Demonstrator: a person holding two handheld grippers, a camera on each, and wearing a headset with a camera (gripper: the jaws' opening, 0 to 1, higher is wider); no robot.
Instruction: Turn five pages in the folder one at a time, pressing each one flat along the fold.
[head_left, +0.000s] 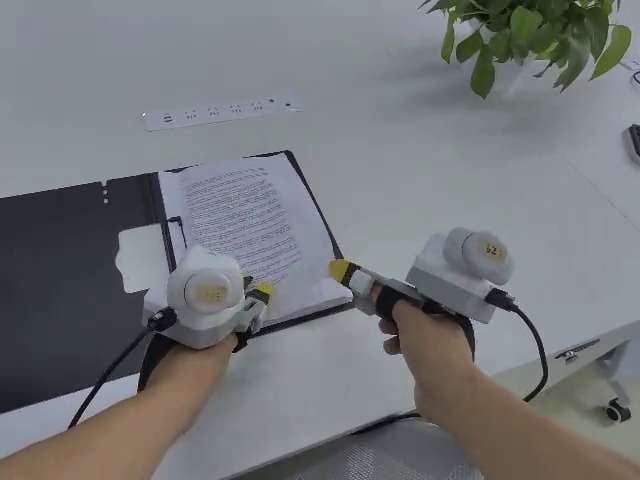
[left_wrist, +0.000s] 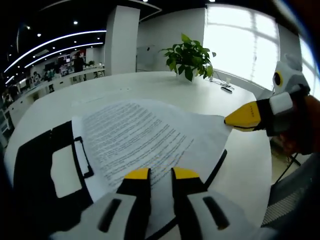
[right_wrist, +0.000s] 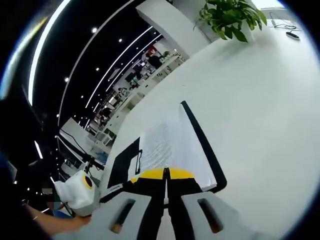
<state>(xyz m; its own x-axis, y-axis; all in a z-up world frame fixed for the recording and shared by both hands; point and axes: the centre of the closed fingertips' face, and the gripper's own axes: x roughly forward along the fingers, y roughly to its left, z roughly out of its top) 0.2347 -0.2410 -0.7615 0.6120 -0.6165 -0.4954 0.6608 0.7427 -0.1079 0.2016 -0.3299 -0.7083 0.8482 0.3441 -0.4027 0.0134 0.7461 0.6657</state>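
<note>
The black folder (head_left: 70, 290) lies open on the white table, with its stack of printed pages (head_left: 245, 215) on the right half. My left gripper (head_left: 262, 292) hovers over the pages' near edge. Its yellow-tipped jaws (left_wrist: 160, 175) stand a narrow gap apart with the page (left_wrist: 135, 135) showing between them. My right gripper (head_left: 343, 270) is at the folder's near right corner, jaws shut (right_wrist: 165, 173). In the left gripper view its yellow tip (left_wrist: 247, 116) meets the top page's corner, which looks lifted off the stack.
A white power strip (head_left: 220, 111) lies beyond the folder. A potted plant (head_left: 530, 40) stands at the far right, with a dark object (head_left: 634, 140) at the right edge. The table's near edge (head_left: 560, 350) runs close under my right hand.
</note>
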